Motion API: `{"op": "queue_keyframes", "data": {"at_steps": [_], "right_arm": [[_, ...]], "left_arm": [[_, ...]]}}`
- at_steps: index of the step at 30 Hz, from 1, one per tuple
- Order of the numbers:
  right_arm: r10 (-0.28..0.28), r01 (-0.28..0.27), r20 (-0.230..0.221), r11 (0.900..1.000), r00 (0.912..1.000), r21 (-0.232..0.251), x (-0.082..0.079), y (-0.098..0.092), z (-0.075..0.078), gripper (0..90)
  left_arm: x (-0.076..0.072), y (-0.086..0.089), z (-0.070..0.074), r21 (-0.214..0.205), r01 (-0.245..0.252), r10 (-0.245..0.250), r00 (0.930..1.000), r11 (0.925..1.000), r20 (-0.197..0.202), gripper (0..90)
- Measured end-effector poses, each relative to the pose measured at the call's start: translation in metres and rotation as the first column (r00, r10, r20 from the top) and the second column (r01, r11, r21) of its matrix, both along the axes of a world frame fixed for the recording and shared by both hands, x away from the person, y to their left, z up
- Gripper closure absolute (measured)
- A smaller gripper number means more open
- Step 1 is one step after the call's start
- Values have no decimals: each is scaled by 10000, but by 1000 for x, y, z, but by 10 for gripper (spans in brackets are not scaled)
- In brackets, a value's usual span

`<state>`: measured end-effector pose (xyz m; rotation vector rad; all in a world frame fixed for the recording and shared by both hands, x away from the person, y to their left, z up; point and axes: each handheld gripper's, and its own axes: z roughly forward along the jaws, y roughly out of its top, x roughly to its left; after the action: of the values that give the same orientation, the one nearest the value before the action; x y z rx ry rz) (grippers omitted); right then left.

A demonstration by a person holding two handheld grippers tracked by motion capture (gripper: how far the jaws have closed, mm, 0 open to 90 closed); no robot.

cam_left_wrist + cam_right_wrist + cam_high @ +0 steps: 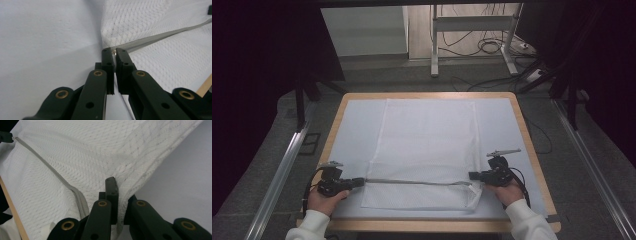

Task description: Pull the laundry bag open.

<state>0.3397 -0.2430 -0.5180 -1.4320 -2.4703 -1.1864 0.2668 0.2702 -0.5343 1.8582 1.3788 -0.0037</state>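
A white mesh bag (427, 135) lies flat on the table, with a grey zipper (412, 181) running across it near its front end. My left gripper (362, 181) is shut on the zipper's left end; a small metal pull (114, 52) shows between its closed tips (114, 53), and the zipper (160, 35) runs away to the upper right. My right gripper (472, 175) is shut on the bag's right edge. There the mesh (82, 157) folds over the pinched tips (117, 188), hiding one finger, and the zipper (50, 170) stretches toward the left gripper (5, 137).
A pale sheet (357, 125) covers the wooden table (335, 120). Metal rails (282, 170) run along both sides on the floor. A desk frame (472, 30) and cables (492, 45) stand beyond the far edge. The person's white sleeves (527, 220) come in from the bottom.
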Motion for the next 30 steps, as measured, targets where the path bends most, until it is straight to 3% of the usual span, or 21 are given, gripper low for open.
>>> {"op": "queue_keyframes", "data": {"at_steps": [2, 4, 7, 11, 15, 19, 22, 27, 30], "right_arm": [[14, -14, 78, 10000, 10000, -39, 0, -1, 1, 825], [-28, 33, 257, 9998, 9997, -200, -1, -3, 1, 704], [-376, 393, 557, 9988, 9977, -298, -3, -7, 4, 504], [-740, 768, 1137, 9969, 9908, -197, -6, -13, 12, 421], [-852, 885, 1714, 9960, 9815, -118, -9, -16, 19, 386], [-743, 790, 2214, 9968, 9723, -127, -13, -21, 25, 345], [-779, 888, 2606, 9956, 9623, -302, -13, -27, 27, 335], [-999, 1247, 3098, 9903, 9456, -615, -9, -43, 25, 326], [-1066, 1322, 3138, 9893, 9435, -613, -8, -51, 23, 326]], "left_arm": [[-1, 0, 1, 111, -19, 17, 9998, 9999, 173, 848], [-3, 1, 3, 186, -110, 103, 9992, 9998, 384, 818], [-7, 2, 8, 337, -399, 366, 9947, 9986, 956, 646], [-10, 1, 13, 332, -530, 474, 9874, 9980, 1511, 508], [-13, -4, 21, 510, -516, 390, 9739, 9974, 2234, 417], [-10, -12, 28, 870, -446, 184, 9593, 9952, 2817, 375], [1, -16, 27, 1246, -499, 85, 9497, 9909, 3130, 363], [22, -15, 19, 1454, -595, 149, 9568, 9876, 2903, 350], [28, -15, 17, 1539, -530, 70, 9584, 9867, 2853, 348]]}}
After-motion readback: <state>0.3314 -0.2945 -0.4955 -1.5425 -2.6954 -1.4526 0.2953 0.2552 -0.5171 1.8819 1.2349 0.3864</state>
